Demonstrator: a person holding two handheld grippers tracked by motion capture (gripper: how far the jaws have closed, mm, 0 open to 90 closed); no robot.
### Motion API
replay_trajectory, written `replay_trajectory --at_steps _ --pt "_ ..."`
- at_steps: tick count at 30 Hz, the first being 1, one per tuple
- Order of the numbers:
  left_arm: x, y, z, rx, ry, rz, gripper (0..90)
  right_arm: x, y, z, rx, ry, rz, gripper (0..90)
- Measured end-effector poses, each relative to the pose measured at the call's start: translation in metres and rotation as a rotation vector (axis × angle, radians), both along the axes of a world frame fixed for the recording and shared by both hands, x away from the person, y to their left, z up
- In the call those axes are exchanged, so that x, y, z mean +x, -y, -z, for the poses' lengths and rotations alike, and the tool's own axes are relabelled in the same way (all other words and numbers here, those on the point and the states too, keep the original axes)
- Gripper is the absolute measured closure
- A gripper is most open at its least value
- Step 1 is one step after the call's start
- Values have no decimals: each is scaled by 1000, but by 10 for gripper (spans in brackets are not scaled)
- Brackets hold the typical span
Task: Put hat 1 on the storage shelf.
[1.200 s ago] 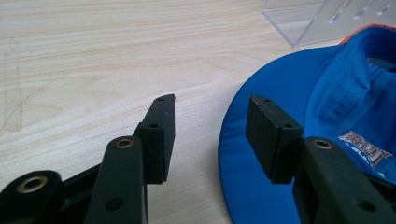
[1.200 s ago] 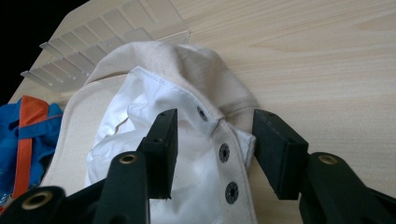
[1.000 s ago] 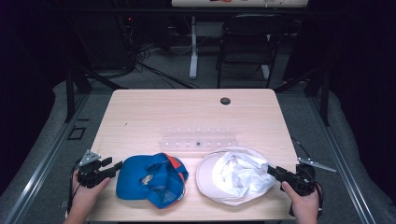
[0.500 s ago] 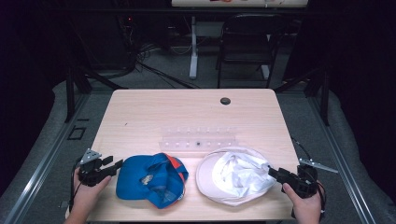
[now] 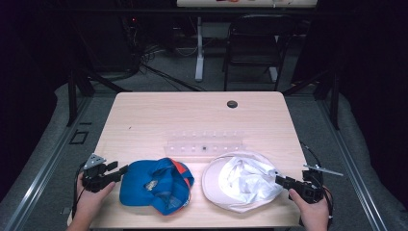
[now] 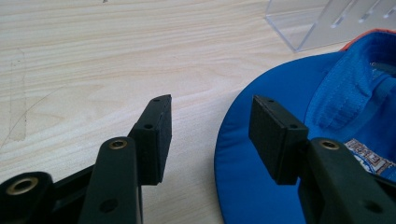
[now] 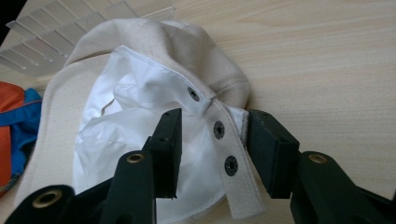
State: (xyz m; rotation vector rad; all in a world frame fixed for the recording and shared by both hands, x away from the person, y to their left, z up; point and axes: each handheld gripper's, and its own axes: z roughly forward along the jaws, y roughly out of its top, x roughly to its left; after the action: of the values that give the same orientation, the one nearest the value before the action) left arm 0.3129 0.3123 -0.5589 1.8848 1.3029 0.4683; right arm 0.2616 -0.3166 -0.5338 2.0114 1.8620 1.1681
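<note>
We see the left gripper [image 6: 208,126] with its jaws spread, one over bare wood and the other over the brim edge of the blue cap [image 6: 299,140], gripping nothing. In the high view this left gripper [image 5: 120,171] sits just beside the blue cap [image 5: 156,185], which lies upside down near the front left of the table [image 5: 159,115], orange trim showing at its far side. The right gripper [image 7: 212,144] also has its jaws apart, straddling the snap strap [image 7: 229,154] at the back of the cream cap [image 7: 154,46] without closing on it; the white lining faces up. From above, the right gripper [image 5: 279,179] meets the cream cap [image 5: 240,180] at its right edge. Behind both caps lies a clear plastic rack [image 5: 204,144], and farther back a dark round grommet [image 5: 232,104] is set in the table.
</note>
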Motion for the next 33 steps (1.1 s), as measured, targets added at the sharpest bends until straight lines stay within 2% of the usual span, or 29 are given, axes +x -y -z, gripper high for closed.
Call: replay_trajectory --at_steps 3,5,6,9,12,17,18,23,27,30,33 --pt "0 0 0 1 1 3 497 2 0 3 -7 -1 9 549" --pt "0 0 0 2 1 5 497 4 1 5 11 -15 9 549" --pt "0 1 0 2 1 5 497 6 2 7 11 -41 -3 553" --pt "0 0 0 2 1 5 497 8 0 10 24 -52 -6 571" --pt "0 0 0 2 1 3 500 12 -3 14 36 -88 -24 629" --pt "0 0 0 3 1 1 505 14 -5 15 27 -101 -21 664" --pt "0 -1 0 1 4 -2 507 14 -5 14 32 -110 -37 688" --pt "0 -1 1 -4 6 -10 510 10 -7 10 -2 -100 -50 729" --pt "0 -2 1 -2 6 -12 514 9 -10 8 -19 -89 -37 739" --pt "0 -3 0 5 -1 -11 515 7 -13 4 -61 -77 -42 738" --pt "0 -3 0 2 0 -13 516 7 -14 2 -80 -77 -52 746"
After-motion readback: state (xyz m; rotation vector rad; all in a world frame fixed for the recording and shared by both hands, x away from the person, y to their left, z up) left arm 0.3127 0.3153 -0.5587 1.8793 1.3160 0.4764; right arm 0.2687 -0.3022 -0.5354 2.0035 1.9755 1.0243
